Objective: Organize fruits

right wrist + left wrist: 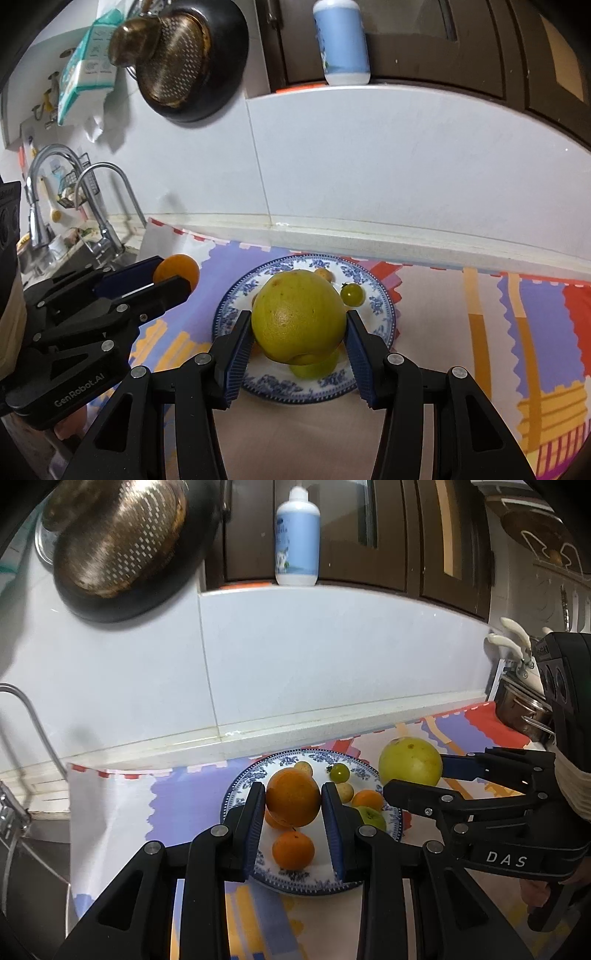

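A blue-patterned plate (255,775) sits on a colourful mat and holds several small fruits: oranges (293,850), a green tomato (339,772), small yellow fruits (304,768). My left gripper (293,797) is shut on an orange (293,796), held above the plate. My right gripper (298,325) is shut on a large yellow-green fruit (299,314), held above the plate (384,306). In the left wrist view the right gripper (413,775) holds that fruit (410,760) at the plate's right. In the right wrist view the left gripper (173,277) and its orange (176,267) are left of the plate.
A white tiled wall rises behind the counter. A dark pan with a metal colander (118,535) hangs on it. A blue-white bottle (297,535) stands on a ledge. Taps (99,206) and a sink lie to the left. A metal pot (521,709) stands at the right.
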